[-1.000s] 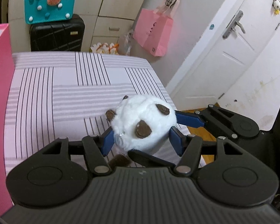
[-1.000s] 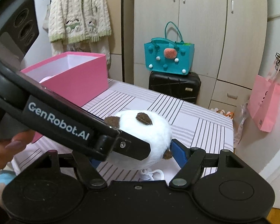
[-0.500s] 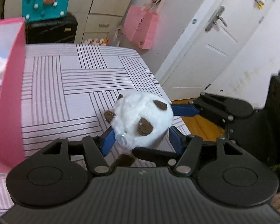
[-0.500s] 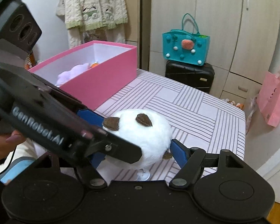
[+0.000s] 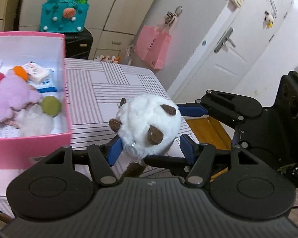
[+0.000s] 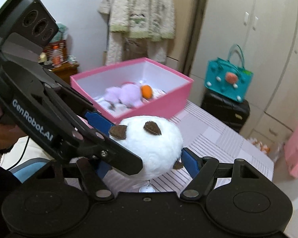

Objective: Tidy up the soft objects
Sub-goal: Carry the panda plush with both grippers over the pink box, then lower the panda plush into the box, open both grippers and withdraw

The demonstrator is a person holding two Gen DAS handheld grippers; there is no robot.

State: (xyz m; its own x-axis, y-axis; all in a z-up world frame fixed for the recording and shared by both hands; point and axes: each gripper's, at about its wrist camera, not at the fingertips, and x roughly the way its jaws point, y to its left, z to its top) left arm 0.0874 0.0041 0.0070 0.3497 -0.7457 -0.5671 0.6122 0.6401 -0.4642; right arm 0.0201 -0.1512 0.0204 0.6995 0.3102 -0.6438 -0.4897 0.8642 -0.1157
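A round white plush ball with brown felt patches [image 5: 149, 125] is held in the air above the striped table by both grippers at once. My left gripper [image 5: 149, 148] is shut on it from one side, my right gripper [image 6: 147, 162] from the other; the ball [image 6: 155, 144] fills the space between the blue pads. The right gripper's blue fingers [image 5: 190, 110] show in the left wrist view, the left gripper's body [image 6: 49, 119] in the right wrist view. The open pink box [image 5: 63, 79] holds a lilac plush [image 5: 10, 97] and other soft items.
The table has a pink-and-white striped cloth [image 5: 113, 91]. A teal bag [image 6: 227, 81] sits on a black suitcase [image 6: 226, 109] behind it. A pink paper bag [image 5: 152, 46] hangs by a white door [image 5: 228, 45]. The pink box [image 6: 168, 101] lies ahead, to the left.
Both grippers have risen with the plush ball and moved toward the pink box. The inside of the box and its soft toys have come into view.
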